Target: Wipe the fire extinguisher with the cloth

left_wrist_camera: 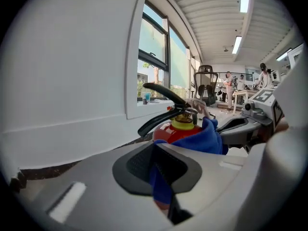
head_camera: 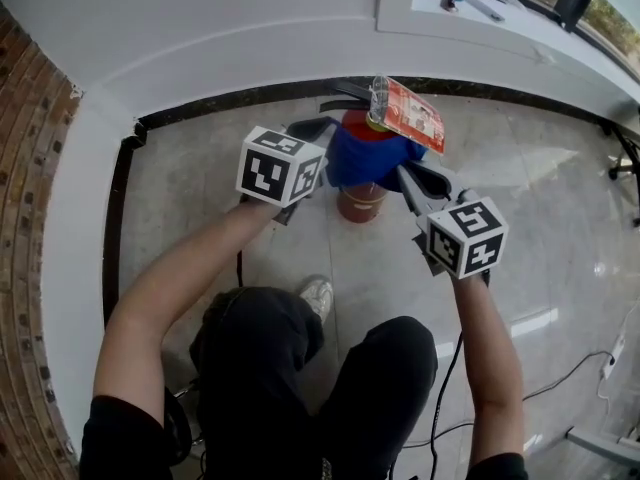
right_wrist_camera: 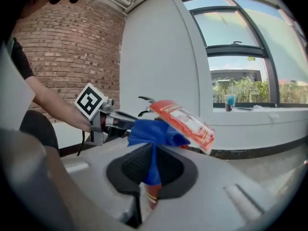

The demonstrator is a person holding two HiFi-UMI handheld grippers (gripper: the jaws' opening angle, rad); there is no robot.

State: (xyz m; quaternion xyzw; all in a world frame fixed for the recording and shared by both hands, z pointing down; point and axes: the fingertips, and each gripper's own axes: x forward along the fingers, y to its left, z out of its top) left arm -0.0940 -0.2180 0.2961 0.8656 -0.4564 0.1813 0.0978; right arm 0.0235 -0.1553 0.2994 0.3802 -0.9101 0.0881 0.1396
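Cloth hides much of the fire extinguisher; left gripper clamps the cloth's left end, right gripper its right end, just beside the cylinder.

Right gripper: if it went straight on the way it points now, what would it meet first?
The blue cloth, already clamped between the jaws of the right gripper. Just behind it, probably, comes the red fire extinguisher, near its top; the depth there is unclear.
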